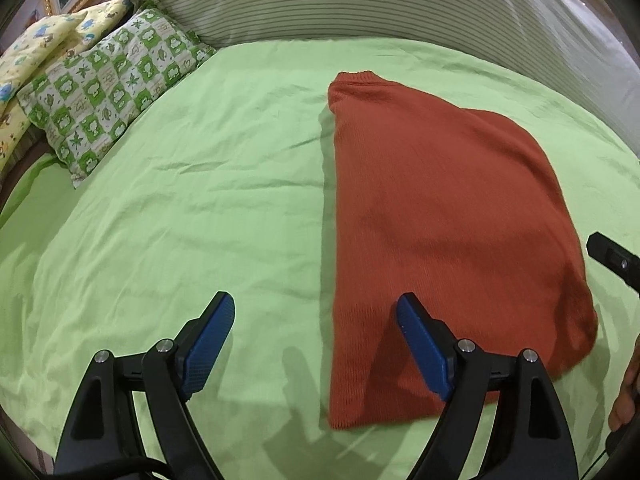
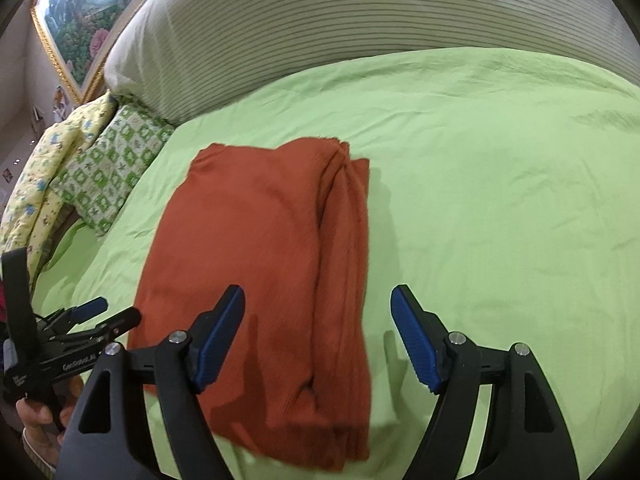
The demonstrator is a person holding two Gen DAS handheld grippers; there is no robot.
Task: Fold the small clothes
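Hovering both my left gripper and right gripper wide apart over the rust sweater mid-bed, I risk snagging its stacked right-edge layers.

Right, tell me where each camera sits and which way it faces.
Left wrist: on the left gripper, angled down across the green sheet; the rust sweater lies right of centre; the right gripper's tip shows at the right edge.
Right wrist: on the right gripper, angled down likewise; its own open fingers straddle the sweater's near end; the left gripper and hand show at left.
Shared: sweater, sheet, checked pillow, striped bedding.
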